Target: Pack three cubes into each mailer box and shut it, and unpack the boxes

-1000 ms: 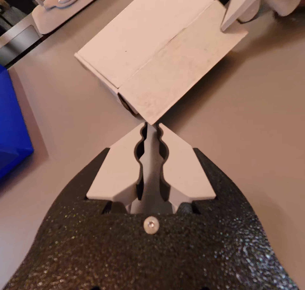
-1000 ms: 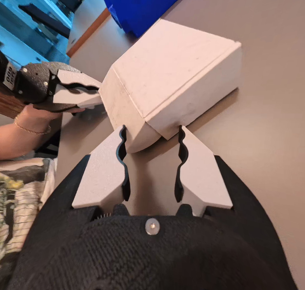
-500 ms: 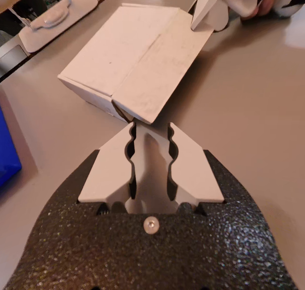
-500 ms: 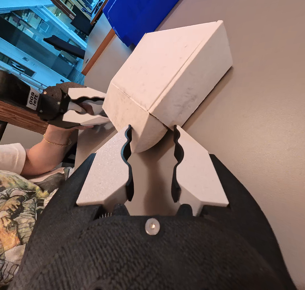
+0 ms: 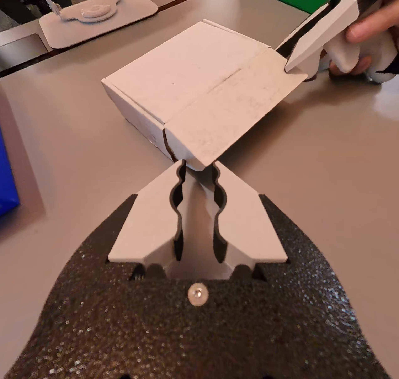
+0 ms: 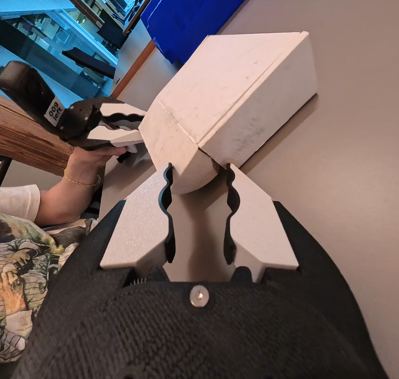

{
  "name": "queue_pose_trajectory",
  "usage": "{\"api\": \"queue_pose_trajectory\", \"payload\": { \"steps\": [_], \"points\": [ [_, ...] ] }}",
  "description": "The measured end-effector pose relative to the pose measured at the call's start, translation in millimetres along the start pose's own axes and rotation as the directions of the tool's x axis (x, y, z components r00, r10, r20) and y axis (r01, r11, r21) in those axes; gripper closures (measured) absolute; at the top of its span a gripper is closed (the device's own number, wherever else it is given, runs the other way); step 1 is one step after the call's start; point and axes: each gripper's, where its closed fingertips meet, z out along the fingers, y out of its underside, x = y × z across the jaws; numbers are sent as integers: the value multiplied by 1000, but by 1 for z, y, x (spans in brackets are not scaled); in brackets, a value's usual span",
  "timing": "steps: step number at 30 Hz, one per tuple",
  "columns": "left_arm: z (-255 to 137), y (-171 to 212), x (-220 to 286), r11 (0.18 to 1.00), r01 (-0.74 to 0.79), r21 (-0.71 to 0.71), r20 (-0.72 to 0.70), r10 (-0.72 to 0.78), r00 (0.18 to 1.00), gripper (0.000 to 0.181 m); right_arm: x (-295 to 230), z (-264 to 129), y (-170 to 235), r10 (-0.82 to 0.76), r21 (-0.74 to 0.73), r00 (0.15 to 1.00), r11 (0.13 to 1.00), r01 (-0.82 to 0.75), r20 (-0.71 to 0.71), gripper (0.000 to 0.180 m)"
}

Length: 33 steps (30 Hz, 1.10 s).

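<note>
Where a second ago the left gripper (image 5: 199,167) was nearly closed, its jaws have parted around the white cardboard mailer box's (image 5: 194,83) flap corner on the grey counter (image 5: 302,174); the right gripper (image 6: 199,168) straddles the opposite tab, jaws apart, gripping nothing; likely tucking it shut.

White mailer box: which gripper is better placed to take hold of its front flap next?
Probably right gripper: open jaws straddle the front flap's rounded ear. Left gripper is narrower at its corner.

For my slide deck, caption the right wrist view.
Open right hand-held gripper straddles the white mailer box front flap's rounded corner.
</note>
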Motion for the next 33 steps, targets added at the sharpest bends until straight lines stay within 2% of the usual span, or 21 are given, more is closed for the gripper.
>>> {"api": "queue_pose_trajectory", "payload": {
  "steps": [3, 8, 11, 14, 16, 19, 24, 29, 33],
  "points": [
    [2, 3, 3, 999, -23, -23, -8, 23, 1000, 160, 1, -1, -1, 4, 8, 1000, 1000, -3, -8, 132],
    [3, 2, 1, 998, 62, -25, -88, -64, 994, 143, 2, -2, -2, -14, 17, 1000, 1000, 15, -24, 133],
    [-6, -3, 3, 995, 93, 22, -197, -87, 977, 125, -3, -9, -5, -133, 22, 989, 991, 135, -59, 115],
    [-12, -1, -11, 998, 49, 27, -219, -42, 975, 117, -3, -23, -14, -312, 44, 937, 946, 322, -156, 97],
    [-17, -5, -13, 999, 46, 23, -264, -39, 964, 122, 0, -26, -19, -381, 56, 902, 915, 399, -202, 95],
    [-25, -24, -2, 991, 88, 96, -361, -48, 931, 138, -2, -19, -18, -381, 54, 908, 917, 395, -174, 102],
    [-10, -9, 2, 993, 119, -18, -382, -117, 917, 132, 0, -8, -24, -357, 37, 924, 930, 365, -140, 101],
    [-3, -10, 5, 988, 156, -5, -386, -146, 911, 139, 4, 6, -17, -358, -68, 928, 933, 353, -103, 109],
    [1, -11, -2, 988, 157, 5, -370, -144, 918, 139, 8, 7, -19, -386, -49, 912, 922, 383, -138, 112]
  ]
}}
